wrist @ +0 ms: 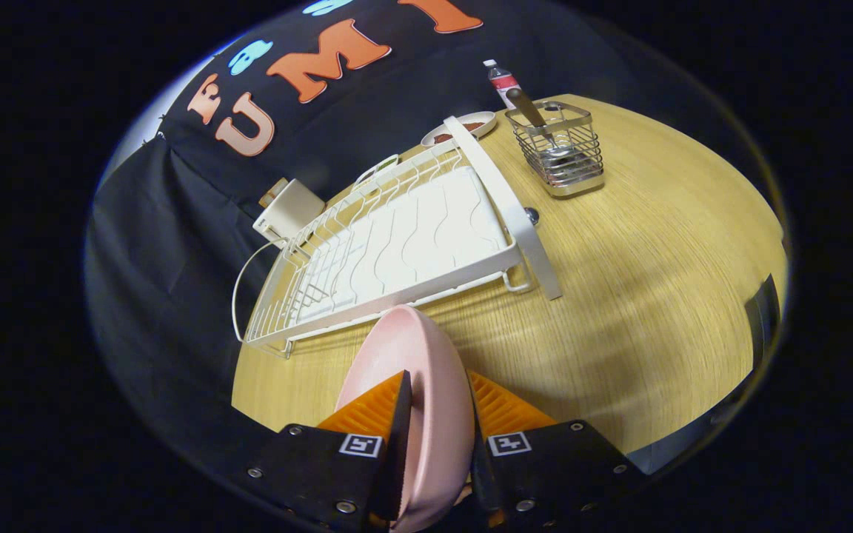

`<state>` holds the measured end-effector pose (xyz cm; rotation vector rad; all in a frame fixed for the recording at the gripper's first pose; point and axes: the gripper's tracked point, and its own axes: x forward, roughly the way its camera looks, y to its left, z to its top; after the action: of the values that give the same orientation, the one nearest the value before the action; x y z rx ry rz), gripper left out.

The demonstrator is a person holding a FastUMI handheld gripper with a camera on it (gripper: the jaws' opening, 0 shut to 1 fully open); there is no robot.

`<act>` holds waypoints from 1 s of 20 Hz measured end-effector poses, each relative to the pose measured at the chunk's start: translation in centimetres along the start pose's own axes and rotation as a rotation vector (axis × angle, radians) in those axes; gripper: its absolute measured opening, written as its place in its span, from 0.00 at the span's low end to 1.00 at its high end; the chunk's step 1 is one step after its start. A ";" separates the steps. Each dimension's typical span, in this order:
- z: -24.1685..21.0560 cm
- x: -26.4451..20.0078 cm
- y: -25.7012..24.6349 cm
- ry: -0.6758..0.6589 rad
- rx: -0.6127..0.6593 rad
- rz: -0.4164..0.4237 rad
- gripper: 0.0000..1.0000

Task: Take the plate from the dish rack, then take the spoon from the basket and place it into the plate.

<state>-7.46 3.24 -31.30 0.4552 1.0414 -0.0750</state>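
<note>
Gripping the round pink plate (415,385) edge-on, your gripper (437,400) pinches it between both fingers, just in front of the white wire dish rack (397,244); metal spoon (534,118) stands in the wire basket (556,148) beyond.

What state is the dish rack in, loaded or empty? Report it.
Empty. The dish rack shows bare wires and tray; the pink plate is out, held on edge between the closed jaws of the gripper.

No legible word, brand or number is present. 2 square coded marker tags (360,445) stand on the gripper (437,377), 1 per finger, on either side of the plate (412,340) clamped between the fingers. The bottle (502,80), far beyond the plate, carries a label too small to read.
</note>
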 end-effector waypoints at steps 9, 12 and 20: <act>0.6 1.2 -0.4 -0.047 -0.080 -0.059 0.56; 0.7 1.5 -1.0 -0.062 -0.110 -0.089 0.62; 3.0 0.1 -2.9 -0.140 -0.195 -0.156 0.59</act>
<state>-5.80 -0.53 -31.05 0.1885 0.9346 -0.1404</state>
